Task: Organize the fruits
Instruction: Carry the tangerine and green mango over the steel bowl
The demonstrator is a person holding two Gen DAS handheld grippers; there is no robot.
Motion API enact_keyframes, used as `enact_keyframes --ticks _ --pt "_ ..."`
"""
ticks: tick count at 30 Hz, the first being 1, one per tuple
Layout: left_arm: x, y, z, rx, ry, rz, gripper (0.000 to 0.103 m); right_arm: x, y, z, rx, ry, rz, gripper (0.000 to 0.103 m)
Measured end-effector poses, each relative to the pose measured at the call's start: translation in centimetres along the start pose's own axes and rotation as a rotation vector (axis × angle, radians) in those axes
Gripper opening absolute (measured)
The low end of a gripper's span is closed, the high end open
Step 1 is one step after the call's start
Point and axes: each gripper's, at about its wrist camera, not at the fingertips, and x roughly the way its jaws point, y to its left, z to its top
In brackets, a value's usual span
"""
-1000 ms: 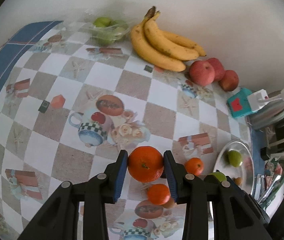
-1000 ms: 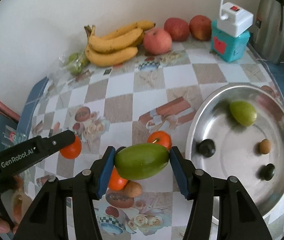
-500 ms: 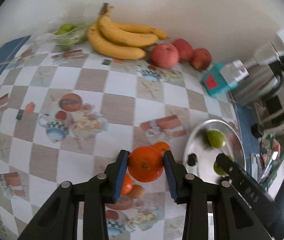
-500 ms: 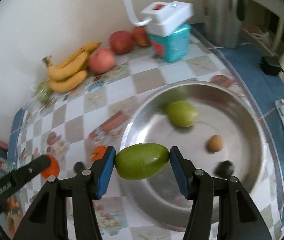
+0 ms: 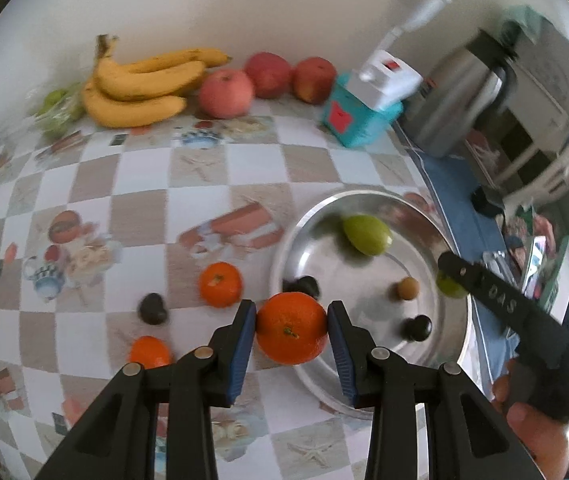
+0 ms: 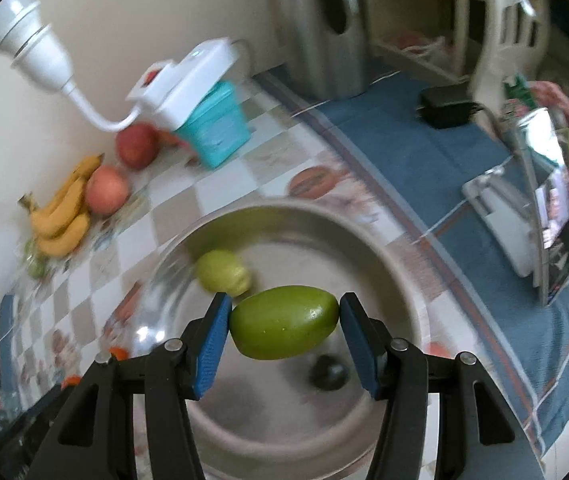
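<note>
The left gripper (image 5: 291, 334) is clamped on a large orange (image 5: 291, 333), held above the near-left rim of the steel bowl (image 5: 450, 336). The right gripper (image 6: 284, 332) is clamped on a green mango (image 6: 284, 327) over the middle of the bowl (image 6: 400, 280). In the bowl lie a second green mango (image 5: 367, 234), a small brown fruit (image 5: 407, 289) and a dark fruit (image 5: 417, 328). On the checked tablecloth (image 5: 148, 208) left of the bowl sit two smaller oranges (image 5: 220, 284) and another dark fruit (image 5: 152, 309). Bananas (image 5: 140, 88) and three apples (image 5: 226, 93) line the table's far edge by the wall, next to a teal box (image 5: 354, 122).
</note>
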Motion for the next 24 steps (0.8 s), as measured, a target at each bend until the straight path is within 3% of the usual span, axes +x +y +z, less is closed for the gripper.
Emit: enact_keyframes --ticks 12,24 --pt "3.6 -2.7 -1.6 0.081 0.012 -0.010 0.039 2.6 -3.1 -0.4 0.084 0.008 -0.041 0.058" --pt "5.5 -3.6 -2.5 0.135 0.038 0.052 0.040 3.9 -2.9 -0.9 0.093 0.031 -0.013 0.058"
